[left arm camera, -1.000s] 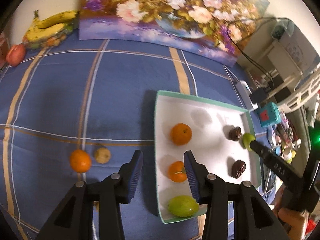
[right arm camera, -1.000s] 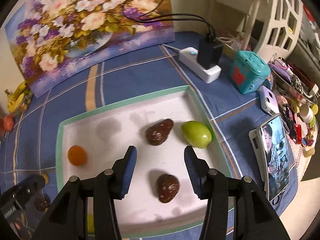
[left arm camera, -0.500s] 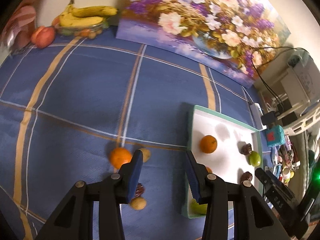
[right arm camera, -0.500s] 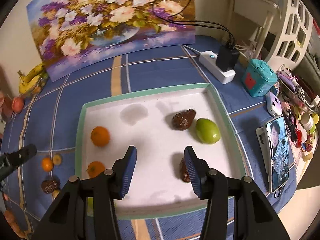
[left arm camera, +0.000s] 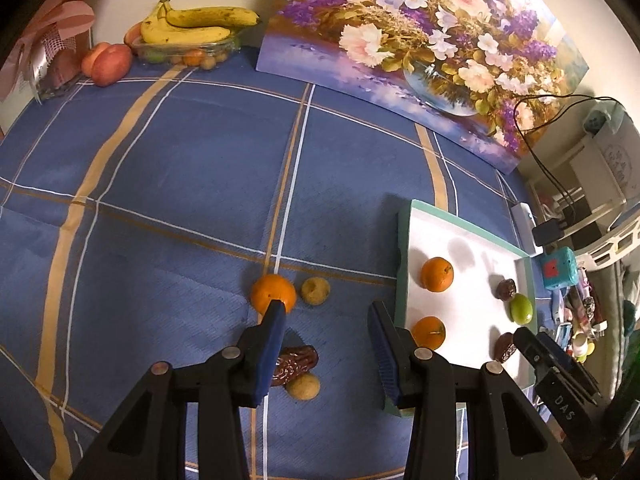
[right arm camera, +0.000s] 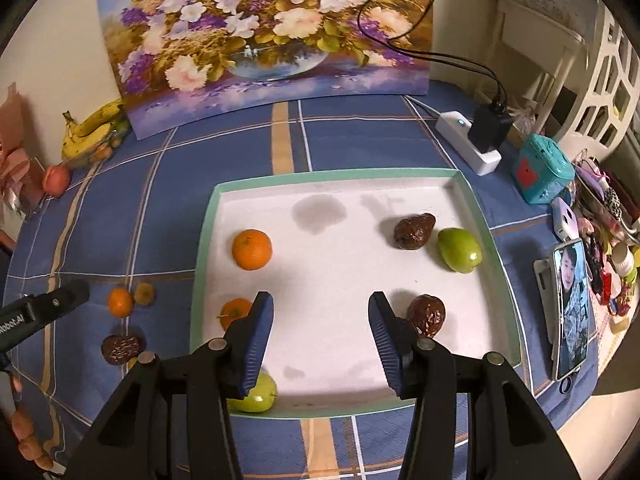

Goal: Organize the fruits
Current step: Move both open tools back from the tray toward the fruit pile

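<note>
At the far left of the blue plaid-covered surface, a clear plastic tub of yellow bananas stands by the wall beside a pink peach. Nearer, on the cloth, a small round orange tangerine lies just left of a tan round fruit; nearer still, a wrinkled brown date touches a second tan round fruit. The left claw hovers over this group with its blue-padded jaws spread wide and nothing between them, its left tip overlapping the tangerine in view.

To the right lies a white rectangular tray with a mint-green rim. On its left side sit two orange tangerines, a far one and a near one, with a green jujube at the near left corner. On its right side a dark brown date lies just beside a green fruit, and another brown date lies nearer. The right claw hangs above the tray's near middle, jaws wide apart and empty.

Beyond the tray's right edge lie a white power strip, a teal box and a phone with a lit screen.
</note>
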`<state>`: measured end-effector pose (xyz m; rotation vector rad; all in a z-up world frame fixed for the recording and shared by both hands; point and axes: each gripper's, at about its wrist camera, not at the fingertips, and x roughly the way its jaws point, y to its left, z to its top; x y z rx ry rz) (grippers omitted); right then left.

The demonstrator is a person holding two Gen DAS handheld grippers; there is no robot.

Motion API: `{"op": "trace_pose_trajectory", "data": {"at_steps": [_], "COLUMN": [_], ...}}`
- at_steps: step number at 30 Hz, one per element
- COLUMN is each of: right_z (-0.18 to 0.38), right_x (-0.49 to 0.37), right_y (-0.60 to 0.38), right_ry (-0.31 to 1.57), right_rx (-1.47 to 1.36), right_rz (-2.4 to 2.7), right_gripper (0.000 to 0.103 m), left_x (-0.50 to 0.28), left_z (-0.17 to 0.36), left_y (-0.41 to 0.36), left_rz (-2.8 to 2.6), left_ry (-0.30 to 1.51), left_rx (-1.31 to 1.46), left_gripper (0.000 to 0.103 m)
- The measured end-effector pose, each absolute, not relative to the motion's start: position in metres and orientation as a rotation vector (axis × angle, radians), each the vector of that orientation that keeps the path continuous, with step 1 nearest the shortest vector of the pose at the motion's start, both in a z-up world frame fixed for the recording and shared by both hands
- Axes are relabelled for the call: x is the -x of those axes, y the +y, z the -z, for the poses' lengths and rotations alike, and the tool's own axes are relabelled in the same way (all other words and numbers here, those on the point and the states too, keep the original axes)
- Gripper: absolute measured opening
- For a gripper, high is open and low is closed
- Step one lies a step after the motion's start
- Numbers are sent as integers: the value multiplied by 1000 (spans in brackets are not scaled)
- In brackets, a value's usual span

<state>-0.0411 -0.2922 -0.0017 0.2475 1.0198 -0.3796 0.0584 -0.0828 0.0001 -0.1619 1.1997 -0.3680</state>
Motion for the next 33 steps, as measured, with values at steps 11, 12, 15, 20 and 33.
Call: {"op": "trace_pose_trajectory", "data": {"at_steps": [11,12,15,20,33], "right_z": [16,19,29,40,38], "right_x": [37,36,35,33,34], "right_y": [-296,-297,-301,-305,-312], "right_ry": [1058,1069,1093,1122,1047], "right_rx": [-285,-291,-302,-309,-289], "right_rz": [355,359,373,389,426], "right_gripper": [54,57,73,76,92], "left_x": [-60,-61,-63,-66,-67], "left_z": [9,12,19,27,24], "left_y": [-77,-76,-72,-65,-57], "left_rz": [281,264,227,189,137], "left_ry": [1209,1215,1233,1249,1187], "left_rx": [118,107,99,121,85], "left_gripper": [81,84,91,100,103]}}
